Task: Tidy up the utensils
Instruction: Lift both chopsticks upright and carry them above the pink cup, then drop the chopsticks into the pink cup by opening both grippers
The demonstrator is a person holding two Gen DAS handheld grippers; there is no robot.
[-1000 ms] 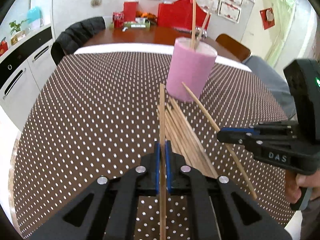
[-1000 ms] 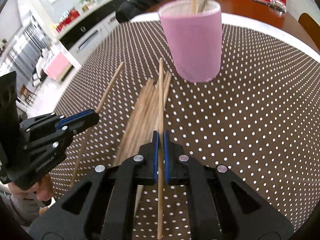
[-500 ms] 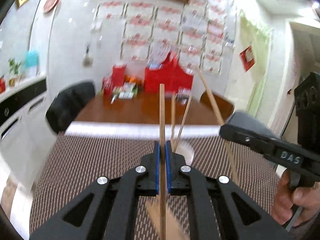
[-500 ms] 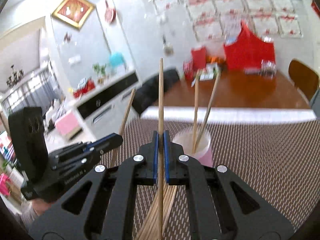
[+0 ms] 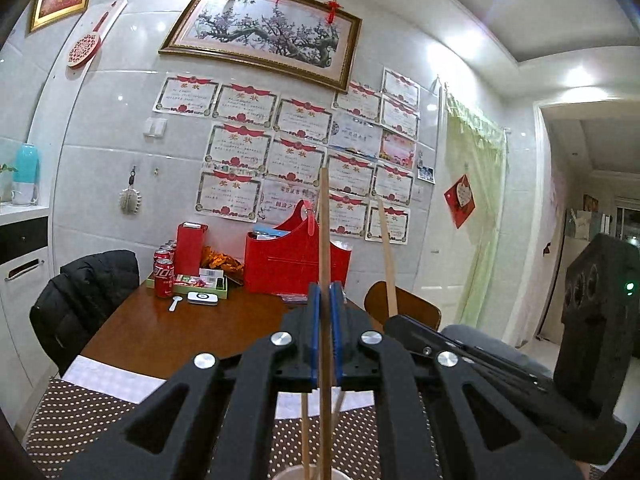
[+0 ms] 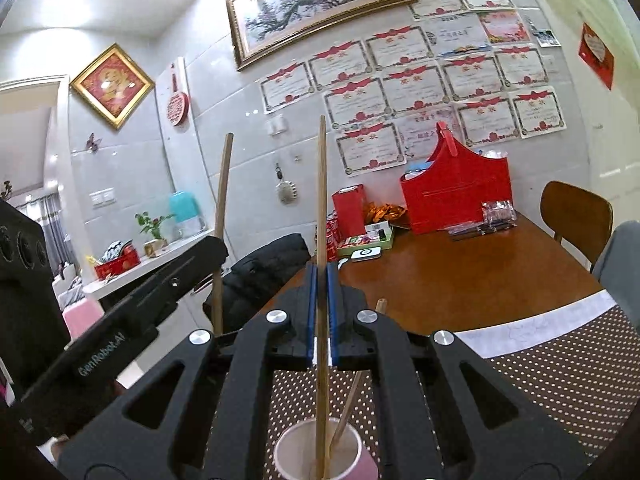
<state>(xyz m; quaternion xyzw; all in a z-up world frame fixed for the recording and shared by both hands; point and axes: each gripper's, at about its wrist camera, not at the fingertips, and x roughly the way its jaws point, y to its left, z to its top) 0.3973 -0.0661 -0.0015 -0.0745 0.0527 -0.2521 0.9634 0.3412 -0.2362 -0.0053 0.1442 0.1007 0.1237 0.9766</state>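
My left gripper (image 5: 325, 300) is shut on a wooden chopstick (image 5: 324, 224) held upright over the pink cup (image 5: 298, 474), whose rim shows at the bottom edge. My right gripper (image 6: 321, 280) is shut on another wooden chopstick (image 6: 321, 184), upright, its lower end inside the pink cup (image 6: 322, 456), which holds another stick. The right gripper (image 5: 404, 322) appears to the right in the left wrist view with its chopstick (image 5: 387, 256). The left gripper (image 6: 208, 254) appears on the left in the right wrist view with its chopstick (image 6: 222, 216).
The cup stands on a brown dotted tablecloth (image 6: 560, 368). Behind it a wooden table (image 5: 168, 332) carries a red bag (image 5: 294, 264), cola cans (image 5: 164, 276) and a tray. A black jacket (image 5: 80, 300) hangs over a chair on the left. A wooden chair (image 6: 576, 216) stands on the right.
Both grippers have lifted their chopsticks off the table and tipped them upright above the pink cup. The pile of chopsticks has dropped out of view.
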